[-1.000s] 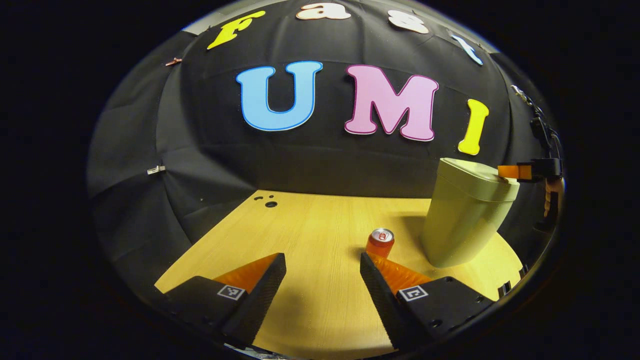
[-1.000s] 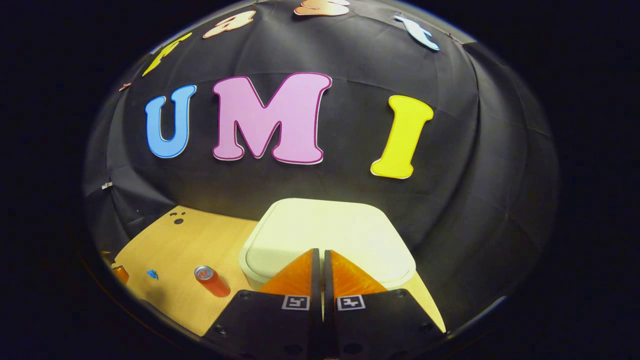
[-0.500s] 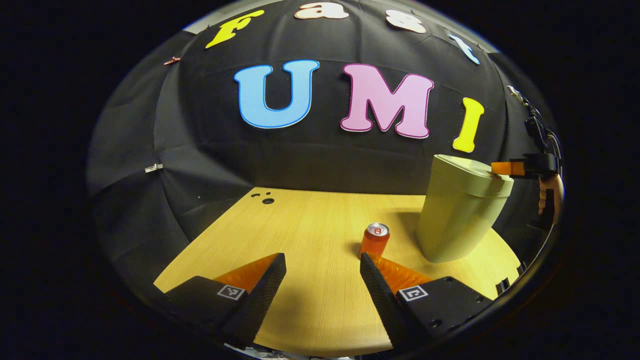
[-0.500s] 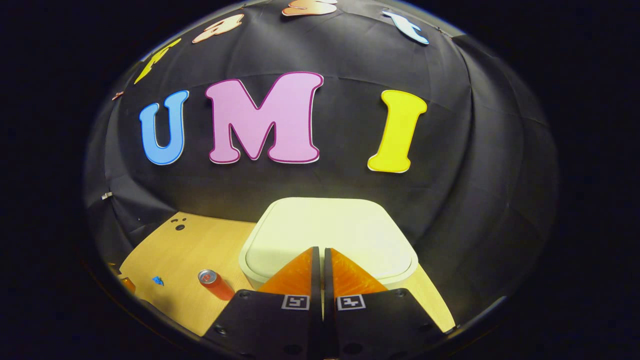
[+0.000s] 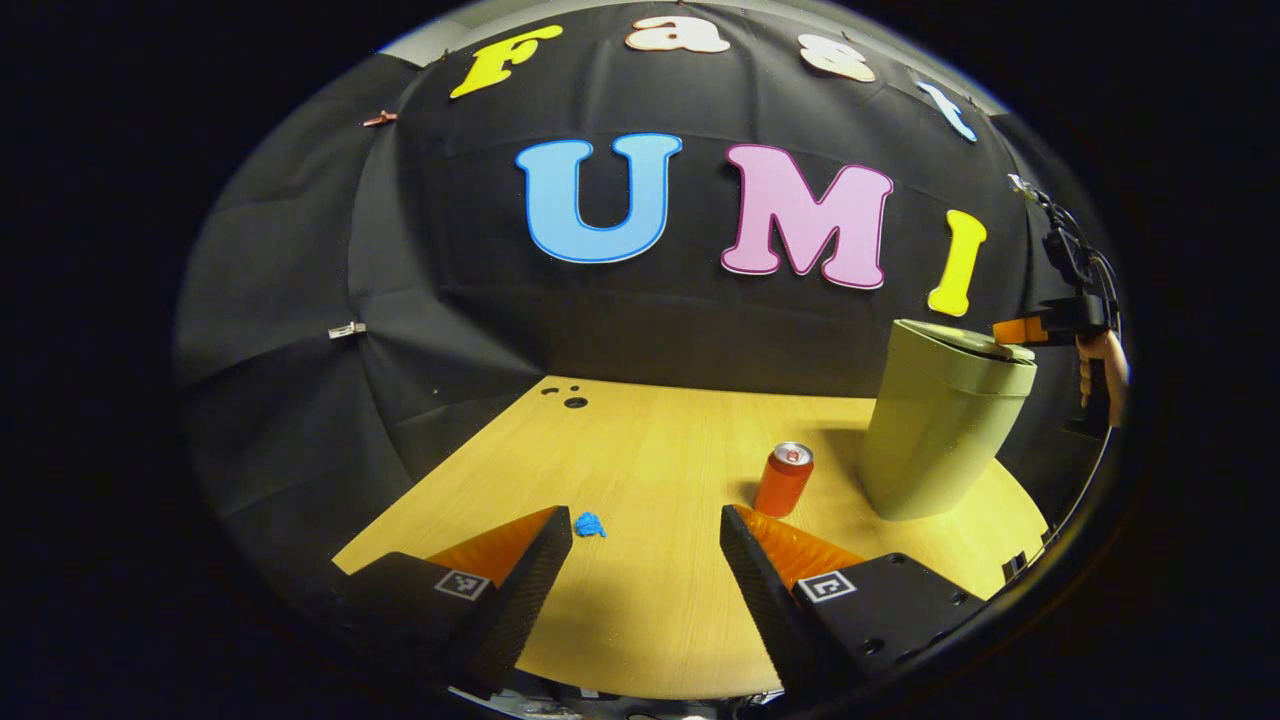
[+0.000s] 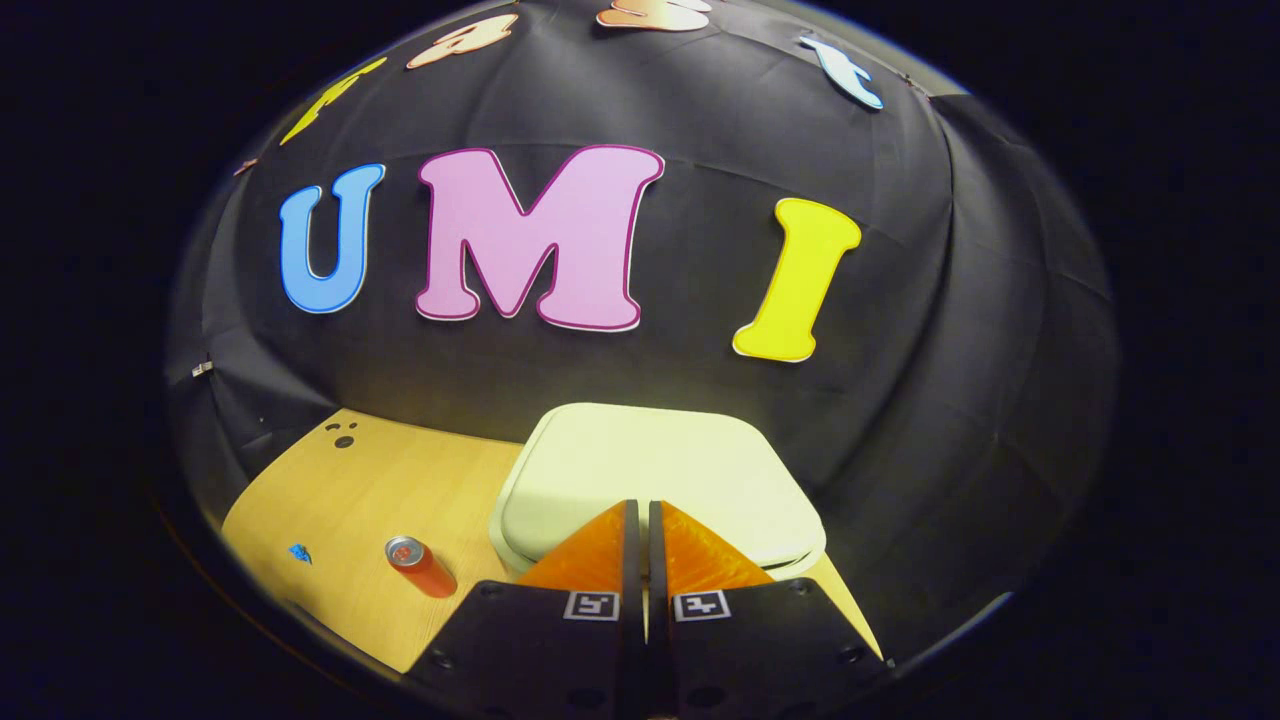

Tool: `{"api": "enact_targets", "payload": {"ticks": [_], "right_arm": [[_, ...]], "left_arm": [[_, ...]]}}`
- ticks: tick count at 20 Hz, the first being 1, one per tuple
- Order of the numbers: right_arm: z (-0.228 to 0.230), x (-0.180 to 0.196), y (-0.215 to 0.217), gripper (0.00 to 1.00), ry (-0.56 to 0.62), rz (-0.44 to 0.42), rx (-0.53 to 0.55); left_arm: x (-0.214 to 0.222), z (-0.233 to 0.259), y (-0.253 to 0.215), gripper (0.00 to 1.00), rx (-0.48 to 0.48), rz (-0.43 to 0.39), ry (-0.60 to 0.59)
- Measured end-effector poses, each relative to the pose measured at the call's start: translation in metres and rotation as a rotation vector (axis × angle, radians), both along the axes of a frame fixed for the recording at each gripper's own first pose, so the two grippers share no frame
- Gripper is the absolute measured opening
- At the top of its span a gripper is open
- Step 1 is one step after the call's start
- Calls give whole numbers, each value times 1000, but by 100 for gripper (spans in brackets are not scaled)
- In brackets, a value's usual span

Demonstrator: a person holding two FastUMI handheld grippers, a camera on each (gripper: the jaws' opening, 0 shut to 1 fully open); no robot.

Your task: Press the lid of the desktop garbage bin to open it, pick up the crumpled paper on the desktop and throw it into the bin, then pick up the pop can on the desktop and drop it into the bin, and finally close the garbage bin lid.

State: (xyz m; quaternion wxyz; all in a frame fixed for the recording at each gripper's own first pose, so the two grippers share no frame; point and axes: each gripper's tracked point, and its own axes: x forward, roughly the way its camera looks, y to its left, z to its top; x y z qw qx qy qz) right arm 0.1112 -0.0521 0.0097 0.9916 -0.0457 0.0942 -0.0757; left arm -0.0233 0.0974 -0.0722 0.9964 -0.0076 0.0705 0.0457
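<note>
While the right gripper (image 6: 640,515) had its fingers pressed together, tips on the near edge of the bin lid (image 6: 660,470), step one looked in hand: pressing the lid open. Lid appeared closed. Left gripper (image 5: 645,540) hovered with fingers wide, empty, above the surface (image 5: 650,440). Blue crumpled paper (image 5: 589,524) lay just ahead of its left finger; pop can (image 5: 784,479) stood upright beside the bin (image 5: 940,440). Next probably needs a firmer downward push, then release.

Bare desk (image 5: 650,450) lies ahead of the left gripper (image 5: 645,530), its jaws wide apart. The paper (image 5: 589,524) sits just off its left fingertip; the can (image 5: 783,480) stands near the right one, the bin (image 5: 940,430) beyond.
</note>
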Motion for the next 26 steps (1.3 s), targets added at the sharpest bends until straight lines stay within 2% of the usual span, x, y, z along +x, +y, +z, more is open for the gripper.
{"api": "enact_targets", "payload": {"ticks": [6, 16, 24, 25, 26], "right_arm": [[18, -29, 18, 5, -59, 9, 23], [1, -82, 38, 5, -54, 3, 77], [-32, -92, 39, 5, -1, -10, 102], [-37, -92, 40, 10, 8, -7, 107], [-40, -94, 40, 10, 19, -5, 111]], "left_arm": [[-9, -16, 29, 96, -17, -3, -16], [-9, -27, 52, 95, -2, -38, 3], [22, -39, 64, 96, -8, -5, 56], [30, -41, 67, 96, -10, 6, 62], [38, -44, 70, 96, -12, 17, 72]]}}
